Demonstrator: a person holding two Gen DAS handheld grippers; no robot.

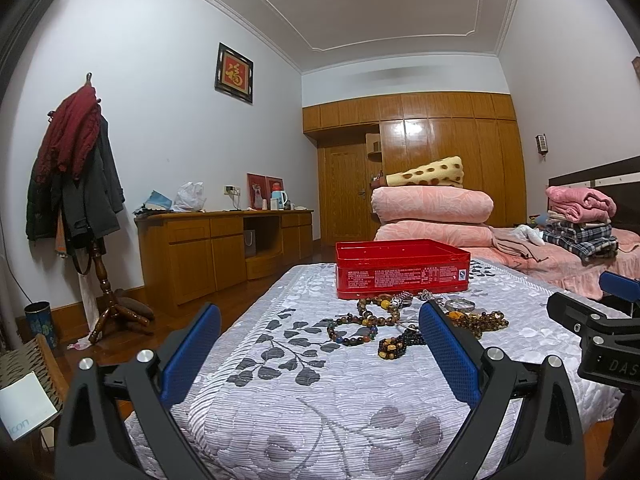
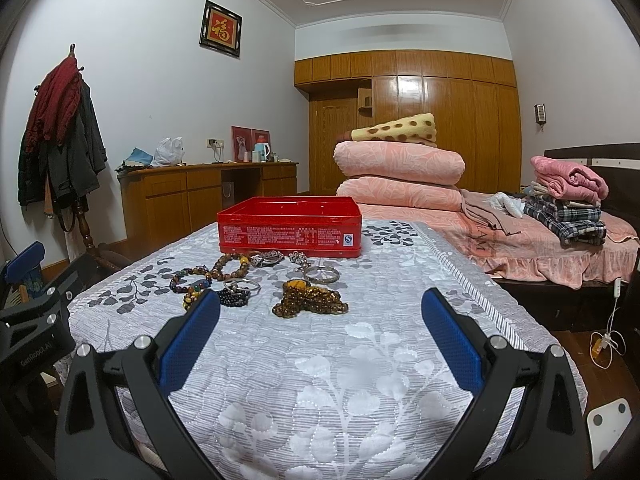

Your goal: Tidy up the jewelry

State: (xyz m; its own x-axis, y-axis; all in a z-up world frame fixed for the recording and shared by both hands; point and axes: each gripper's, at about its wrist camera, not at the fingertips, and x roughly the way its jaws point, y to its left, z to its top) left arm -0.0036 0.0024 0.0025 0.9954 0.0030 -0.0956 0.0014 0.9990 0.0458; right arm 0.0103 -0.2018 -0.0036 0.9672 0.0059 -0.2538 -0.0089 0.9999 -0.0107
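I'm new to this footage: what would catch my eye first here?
First the red tin, open-topped, at the far side of the grey leaf-patterned quilt. Just in front of it lies a scatter of bead bracelets and silver bangles. Both tongs, left and right, are open and empty, short of the jewelry.

Red tin — grey leaf-print (white-ground) quilt

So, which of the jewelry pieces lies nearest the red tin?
The metal watch, lying just before the red tin; the bead bracelets lie farther forward, toward the grippers.
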